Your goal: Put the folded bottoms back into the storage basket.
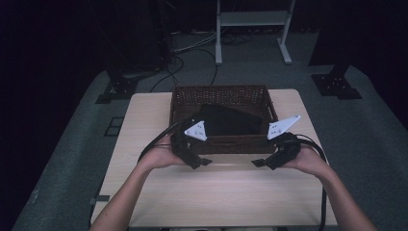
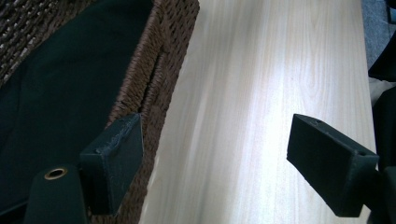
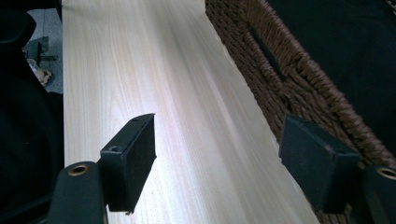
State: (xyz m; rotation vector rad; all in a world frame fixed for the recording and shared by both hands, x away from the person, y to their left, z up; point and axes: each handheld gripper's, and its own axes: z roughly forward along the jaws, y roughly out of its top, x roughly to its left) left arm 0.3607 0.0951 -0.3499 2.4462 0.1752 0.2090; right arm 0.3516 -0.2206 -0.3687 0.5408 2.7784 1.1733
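A brown wicker basket [image 1: 222, 98] holds dark folded cloth [image 1: 226, 120]; both tools' jaws stand apart, empty.

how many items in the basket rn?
1 visible: a dark folded cloth lying inside the wicker basket at the table's far middle. Anything under the cloth would be hidden. Both grippers sit open just outside its near wall.

Bare table [image 1: 226, 187] lies open between the two sets of fingers and on the person's side of them. Just beyond both, the wicker basket [image 1: 221, 144] blocks the way with its near wall, a dark cloth [image 1: 226, 120] filling its inside.
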